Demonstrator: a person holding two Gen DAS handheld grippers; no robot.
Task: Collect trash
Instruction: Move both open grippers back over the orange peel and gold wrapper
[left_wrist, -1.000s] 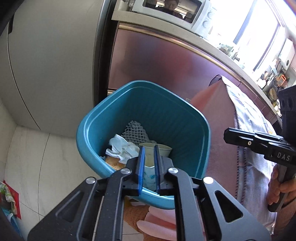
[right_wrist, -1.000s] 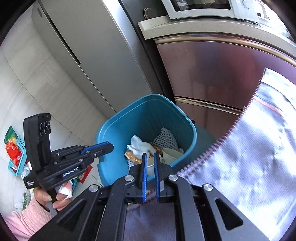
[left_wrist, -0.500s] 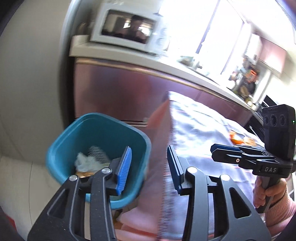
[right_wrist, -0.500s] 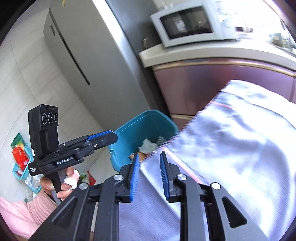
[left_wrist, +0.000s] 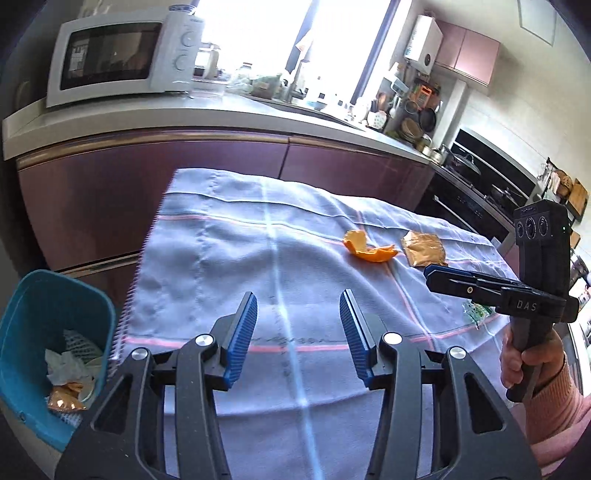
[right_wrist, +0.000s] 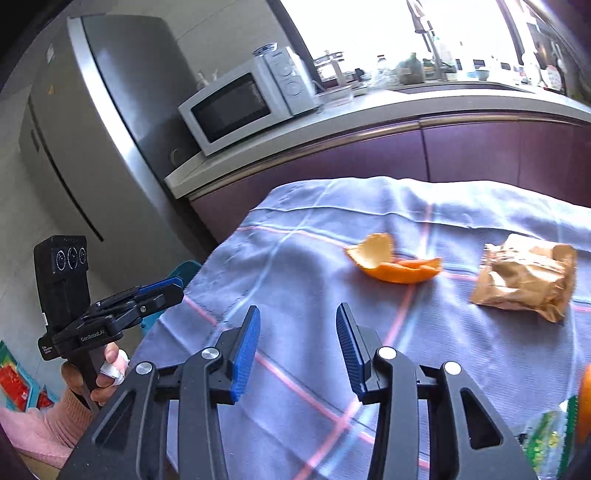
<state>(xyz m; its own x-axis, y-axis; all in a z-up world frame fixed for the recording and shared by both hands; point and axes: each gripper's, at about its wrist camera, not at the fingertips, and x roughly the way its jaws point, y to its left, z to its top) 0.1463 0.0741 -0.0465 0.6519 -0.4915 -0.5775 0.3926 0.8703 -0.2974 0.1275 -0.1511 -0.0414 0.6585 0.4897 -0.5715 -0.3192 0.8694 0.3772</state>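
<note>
An orange peel (left_wrist: 369, 248) (right_wrist: 397, 260) and a crumpled brown paper wrapper (left_wrist: 424, 248) (right_wrist: 526, 282) lie on the pale blue tablecloth (left_wrist: 229, 266) (right_wrist: 295, 266). My left gripper (left_wrist: 298, 332) hovers over the near part of the cloth, jaws opening, nothing between them. My right gripper (right_wrist: 298, 345) also hangs above the cloth short of the peel, jaws opening and empty; the left wrist view shows it from the side (left_wrist: 432, 272). The teal bin (left_wrist: 40, 321), with tissue, netting and wrappers inside, stands on the floor by the table's left edge.
A green printed wrapper (right_wrist: 546, 439) (left_wrist: 476, 310) lies at the cloth's right side, with something orange at the frame edge. Behind the table run purple cabinets (left_wrist: 184, 173), a counter with a microwave (left_wrist: 118, 55) (right_wrist: 243, 103), and a grey fridge (right_wrist: 85, 147). Red packets (right_wrist: 14, 384) lie on the floor.
Both grippers swung away from above the teal bin to over the tablecloth and rose a little. Their jaws went from nearly shut to apart. The bin now sits at the left edge.
</note>
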